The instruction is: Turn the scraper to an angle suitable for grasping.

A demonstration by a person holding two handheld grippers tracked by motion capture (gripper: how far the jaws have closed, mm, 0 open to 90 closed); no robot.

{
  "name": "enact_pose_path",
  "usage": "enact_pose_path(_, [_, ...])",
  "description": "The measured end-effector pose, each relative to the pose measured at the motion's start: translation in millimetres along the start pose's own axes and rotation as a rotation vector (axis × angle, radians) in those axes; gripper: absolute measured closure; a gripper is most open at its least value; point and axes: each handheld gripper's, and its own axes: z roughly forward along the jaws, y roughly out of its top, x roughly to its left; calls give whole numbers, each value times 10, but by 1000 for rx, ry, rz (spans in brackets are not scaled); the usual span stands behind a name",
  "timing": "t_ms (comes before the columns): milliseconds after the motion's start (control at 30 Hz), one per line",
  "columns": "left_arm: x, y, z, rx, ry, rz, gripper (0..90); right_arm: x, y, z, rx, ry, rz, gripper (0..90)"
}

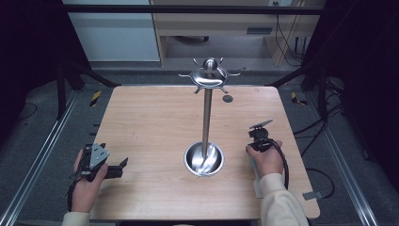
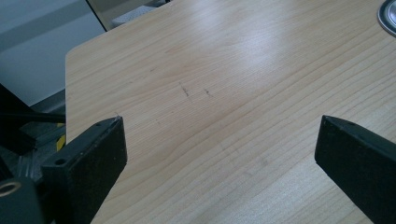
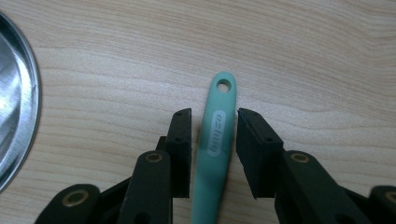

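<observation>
Right gripper (image 3: 214, 135) straddles a green handle (image 3: 214, 154) on the table (image 1: 150, 122)

Jaws stand narrowly apart, a slim gap each side of the handle, pads not pressing; the handle lies flat right of the steel stand (image 1: 205, 117); left gripper (image 2: 219, 154) gapes wide over bare wood, holding nothing.

Only 1 readable mark: pale oval label w/ raised lettering, approx. "buyzo", running lengthwise on the mint-green plastic utensil handle (image 3: 215, 154) w/ hanging hole at its tip.
</observation>
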Motion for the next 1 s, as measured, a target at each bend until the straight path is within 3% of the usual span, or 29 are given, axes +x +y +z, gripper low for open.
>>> enact_pose_path(767, [-14,10,6,-4,-12,3,21,5,2,23,22,-3,9,723])
enact_pose_path(1000, [-29,16,2,-3,-10,10,21,2,-20,24,5,-4,17,735])
